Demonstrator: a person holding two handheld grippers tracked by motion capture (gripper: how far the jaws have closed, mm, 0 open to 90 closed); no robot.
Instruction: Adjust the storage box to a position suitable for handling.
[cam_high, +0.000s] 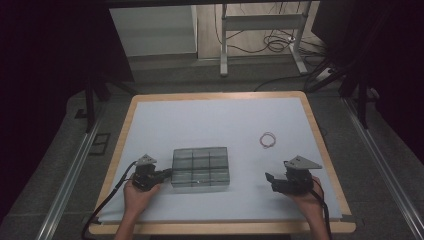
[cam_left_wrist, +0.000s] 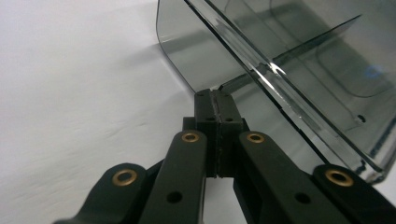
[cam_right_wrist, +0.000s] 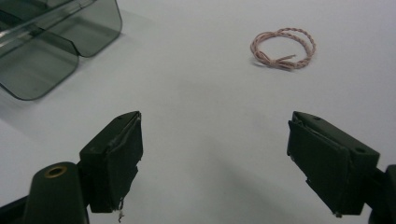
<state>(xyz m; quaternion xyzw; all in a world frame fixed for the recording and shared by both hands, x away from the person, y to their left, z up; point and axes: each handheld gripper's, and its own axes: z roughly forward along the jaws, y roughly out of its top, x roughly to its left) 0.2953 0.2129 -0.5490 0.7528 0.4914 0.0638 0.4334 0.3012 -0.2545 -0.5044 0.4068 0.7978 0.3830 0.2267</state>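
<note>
Nearest the person's edge of the table (cam_high: 150, 210), two forearms come up from the bottom of the high view, each hand wrapped around the back of a tool. The left hand (cam_high: 139, 194) lies low on the white surface with its wrist angled slightly inward, and the left tool (cam_high: 168, 173) points to the right, level with the table, toward the near left corner of the smoky clear organizer box (cam_high: 201, 167). In the left gripper view its two black jaws are pressed flat together with no gap between the pads, and their tips meet the box (cam_left_wrist: 289, 70) right at the thin edge of its side wall by the rounded corner; whether that edge is pinched between the pads or merely touched cannot be told. The right hand (cam_high: 306, 197) rests toward the right side of the table, well apart from the box, and the right tool (cam_high: 270, 181) points leftward and a little away from the person, its grey three-cornered plate on top. In the right gripper view its jaws stand wide apart with nothing between them but bare white table (cam_right_wrist: 201, 140). Farther out, the box sits flat on the table between the two hands, its inside split by dividers into a grid of compartments. Beyond the right tool, farther from the person, a small loop of pinkish twisted cord (cam_high: 268, 140) lies alone on the table.
</note>
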